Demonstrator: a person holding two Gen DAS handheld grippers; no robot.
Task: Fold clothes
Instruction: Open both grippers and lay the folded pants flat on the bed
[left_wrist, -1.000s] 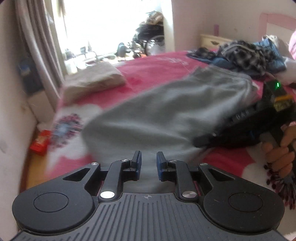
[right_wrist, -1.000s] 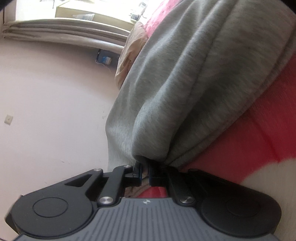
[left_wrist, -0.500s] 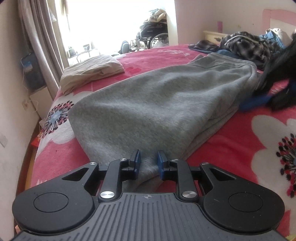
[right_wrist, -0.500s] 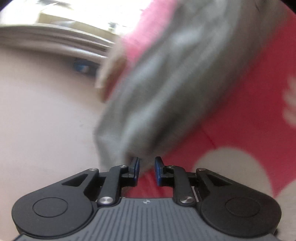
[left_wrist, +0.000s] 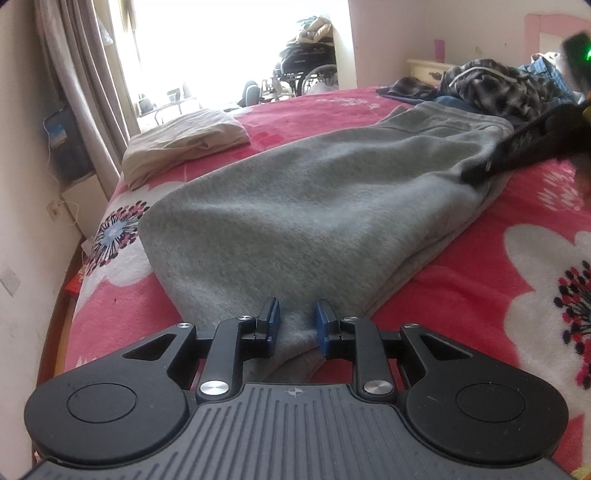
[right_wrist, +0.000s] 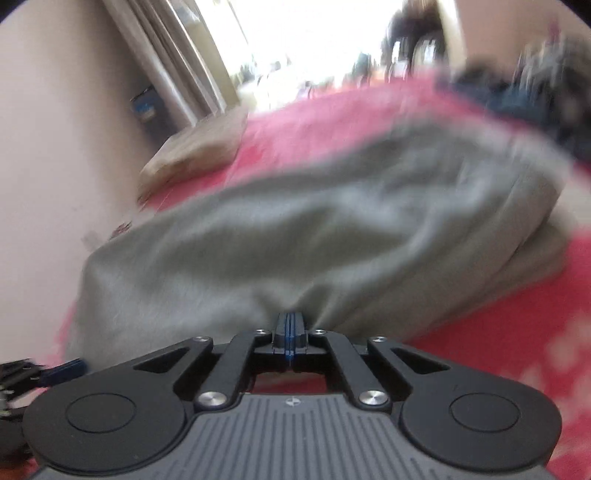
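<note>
Mid-fold, I pinch the grey trousers (left_wrist: 314, 206) on the bed (left_wrist: 480, 295): my left hand-held gripper (left_wrist: 295, 325) narrowly clamps their 6 o'clock end, my right hand-held gripper (right_wrist: 290, 328) closes tight on their edge, so next I carry it over.

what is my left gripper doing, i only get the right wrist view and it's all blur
Observer: The left gripper has the near end of the grey trousers bunched between its pads.
Operator: ok and where on the cloth is my right one
Observer: The left wrist view shows the right gripper with its tip at the trousers' right edge, close to the far, waistband end.
Operator: whats the dark smear top right for me
Observer: A heap of checked and blue clothes, lying on the bed just beyond the waistband.
</note>
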